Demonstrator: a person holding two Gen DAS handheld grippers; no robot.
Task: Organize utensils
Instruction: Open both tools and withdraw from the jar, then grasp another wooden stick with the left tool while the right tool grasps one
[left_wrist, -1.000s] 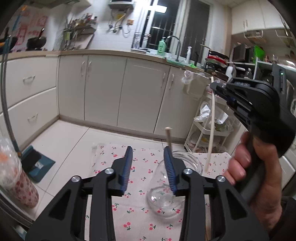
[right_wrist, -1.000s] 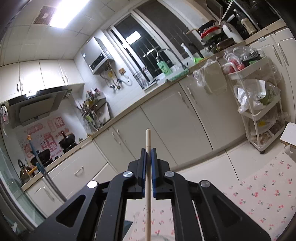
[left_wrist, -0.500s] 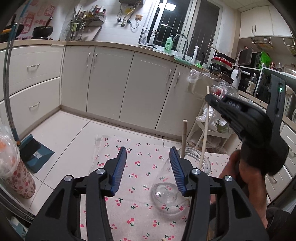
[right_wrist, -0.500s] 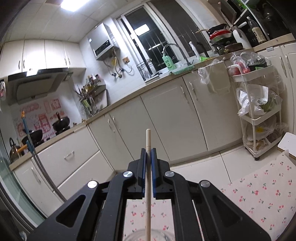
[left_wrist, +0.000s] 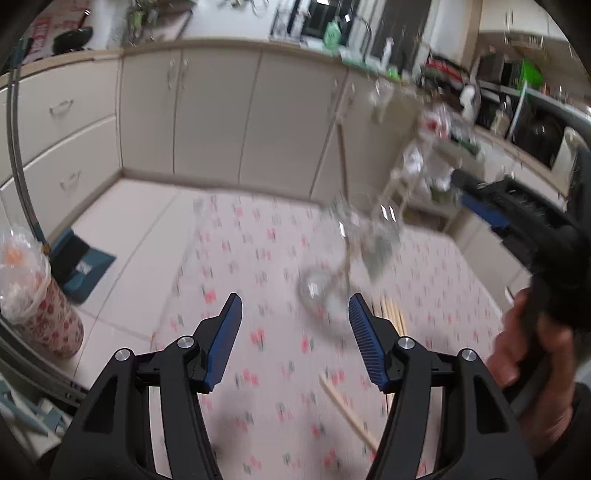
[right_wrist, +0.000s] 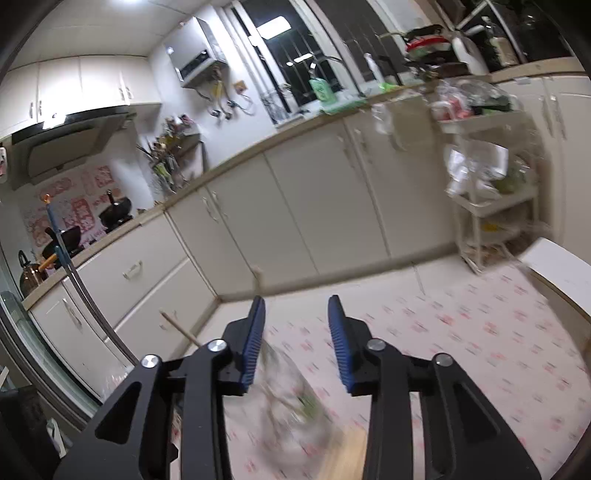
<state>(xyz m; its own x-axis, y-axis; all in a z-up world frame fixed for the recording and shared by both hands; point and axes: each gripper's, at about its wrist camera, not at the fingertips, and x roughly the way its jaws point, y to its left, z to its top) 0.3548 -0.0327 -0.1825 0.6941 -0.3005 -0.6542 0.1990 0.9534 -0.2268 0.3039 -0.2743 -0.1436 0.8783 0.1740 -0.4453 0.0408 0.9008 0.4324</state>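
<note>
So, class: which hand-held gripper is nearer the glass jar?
Right. The right hand-held gripper hangs directly over the glass jar; the left hand-held gripper sits back from it, the jar ahead of its fingertips.

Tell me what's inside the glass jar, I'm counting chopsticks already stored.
Inside the glass jar, blur shows at least one chopstick leaning out over the rim; an exact count and the jar's bottom can't be made out.
</note>
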